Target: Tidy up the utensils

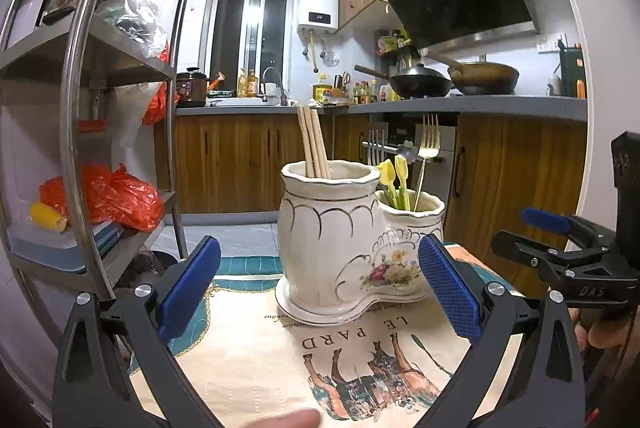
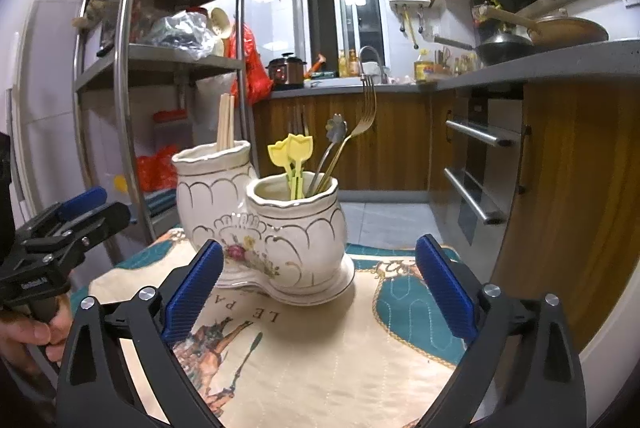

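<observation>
A white ceramic two-cup utensil holder with gold trim and a flower print stands on a printed tablecloth. Its tall cup holds wooden chopsticks. Its short cup holds a gold fork, yellow tulip-topped picks and a silver flower-ended utensil. My left gripper is open and empty in front of the holder. My right gripper is open and empty, also facing it. Each gripper shows in the other's view: the right one, the left one.
A steel shelf rack with bags and boxes stands to the left. A wooden cabinet and oven with bar handles are close on the right. The kitchen counter with woks lies behind. A fingertip shows at the bottom edge.
</observation>
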Demonstrator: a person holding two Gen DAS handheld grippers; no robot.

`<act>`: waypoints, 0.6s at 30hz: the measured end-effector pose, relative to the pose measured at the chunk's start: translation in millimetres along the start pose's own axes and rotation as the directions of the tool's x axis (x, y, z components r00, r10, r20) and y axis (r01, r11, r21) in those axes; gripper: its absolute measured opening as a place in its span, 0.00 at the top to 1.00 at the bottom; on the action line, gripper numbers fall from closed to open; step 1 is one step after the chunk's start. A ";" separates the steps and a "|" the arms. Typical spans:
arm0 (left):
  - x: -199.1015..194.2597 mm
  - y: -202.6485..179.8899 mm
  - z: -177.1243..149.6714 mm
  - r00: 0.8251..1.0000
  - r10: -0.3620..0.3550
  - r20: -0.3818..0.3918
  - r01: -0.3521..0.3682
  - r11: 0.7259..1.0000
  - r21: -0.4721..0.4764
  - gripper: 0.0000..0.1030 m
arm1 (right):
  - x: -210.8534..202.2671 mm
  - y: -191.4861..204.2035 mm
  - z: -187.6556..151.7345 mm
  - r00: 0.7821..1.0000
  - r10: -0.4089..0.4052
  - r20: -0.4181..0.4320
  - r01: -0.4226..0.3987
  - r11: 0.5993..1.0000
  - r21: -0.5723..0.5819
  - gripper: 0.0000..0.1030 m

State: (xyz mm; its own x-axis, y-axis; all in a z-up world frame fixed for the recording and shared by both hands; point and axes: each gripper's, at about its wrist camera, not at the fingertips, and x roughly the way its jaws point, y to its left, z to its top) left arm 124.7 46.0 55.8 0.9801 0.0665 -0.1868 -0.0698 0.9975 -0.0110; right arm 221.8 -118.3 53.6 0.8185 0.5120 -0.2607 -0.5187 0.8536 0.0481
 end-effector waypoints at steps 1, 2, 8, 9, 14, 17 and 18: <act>0.4 -0.6 0.5 1.000 0.002 0.000 -0.002 1.000 0.004 0.05 | 0.0 2.0 -0.1 1.000 -0.003 0.000 0.003 1.000 -0.008 0.06; 0.4 -0.9 0.5 1.000 0.008 0.000 -0.008 1.000 0.006 0.05 | 0.4 4.8 -0.3 1.000 -0.008 -0.002 0.008 1.000 -0.022 0.06; 1.1 1.0 0.4 1.000 0.024 -0.006 -0.024 1.000 -0.003 0.05 | 2.4 8.1 -0.2 1.000 -0.013 -0.009 0.012 0.999 -0.036 0.05; 1.4 0.7 0.4 1.000 0.025 -0.007 -0.025 1.000 -0.001 0.05 | 2.6 7.9 -0.6 1.000 -0.013 -0.010 0.012 0.999 -0.033 0.05; 2.4 -1.8 0.3 1.000 0.029 -0.013 -0.028 1.000 0.011 0.05 | 2.6 7.7 -0.7 1.000 -0.013 -0.010 0.013 0.999 -0.037 0.05; 2.6 -1.6 0.3 1.000 0.027 -0.014 -0.027 1.000 0.006 0.05 | 2.5 6.3 -0.8 1.000 -0.012 -0.010 0.012 0.999 -0.036 0.05; 2.3 -2.1 0.3 1.000 0.028 -0.014 -0.028 1.000 0.005 0.05 | 2.6 6.6 -0.8 1.000 -0.012 -0.010 0.012 0.999 -0.037 0.05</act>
State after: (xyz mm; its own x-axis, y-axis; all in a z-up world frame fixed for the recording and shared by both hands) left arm 127.2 44.1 55.7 0.9751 0.0938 -0.2012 -0.0958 0.9954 -0.0007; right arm 220.3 -111.4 52.5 0.8223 0.5006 -0.2708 -0.5177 0.8555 0.0095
